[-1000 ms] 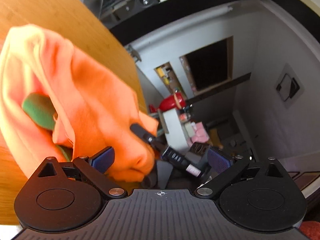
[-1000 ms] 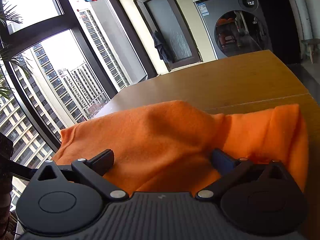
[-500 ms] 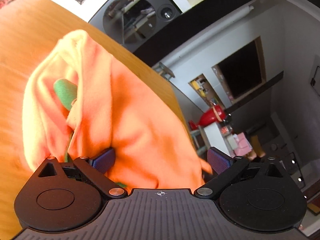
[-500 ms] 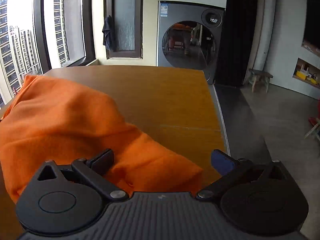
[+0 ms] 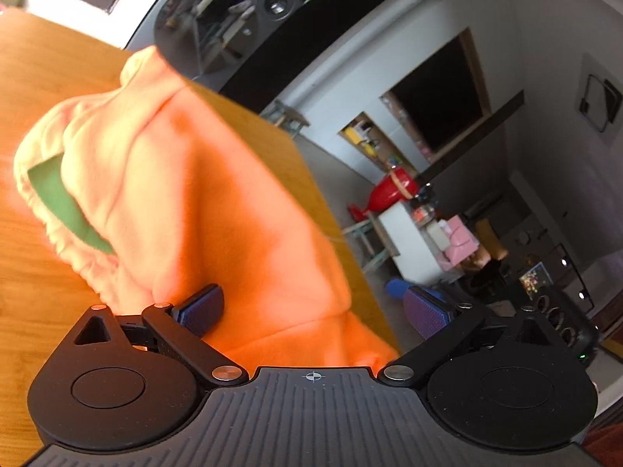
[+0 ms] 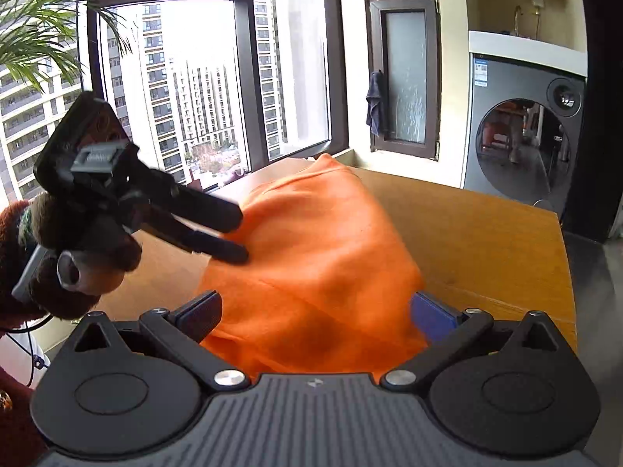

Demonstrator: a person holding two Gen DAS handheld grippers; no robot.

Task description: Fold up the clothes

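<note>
A room with tall windows [image 6: 202,89] onto high-rise blocks is seen, with a washing machine [image 6: 521,132] against the far wall at the right and a palm plant [image 6: 35,19] at the upper left. A wooden desk [image 6: 486,241] fills the middle ground. An orange garment [image 6: 323,257] is heaped on the desk, running from the near edge toward the far window side.

In the right wrist view the right gripper [image 6: 315,311] is seen with its fingers spread wide, the orange garment lying between them; whether either pad touches the cloth cannot be told. The left gripper [image 6: 229,241] is seen at the left, held by a hand in a dark brown fuzzy sleeve [image 6: 15,249], its two black fingers close together with the tips on the left edge of the garment; a pinch on the cloth cannot be confirmed from there.

In the left wrist view the left gripper [image 5: 315,307] is shown with its blue pads well apart and the garment bunched between them, the left pad [image 5: 202,305] touching the cloth. A green patch [image 5: 58,202] is visible in the folds at the left. The garment is blurred. Beyond the desk edge a cluttered room with a red object [image 5: 389,190] is seen.
</note>
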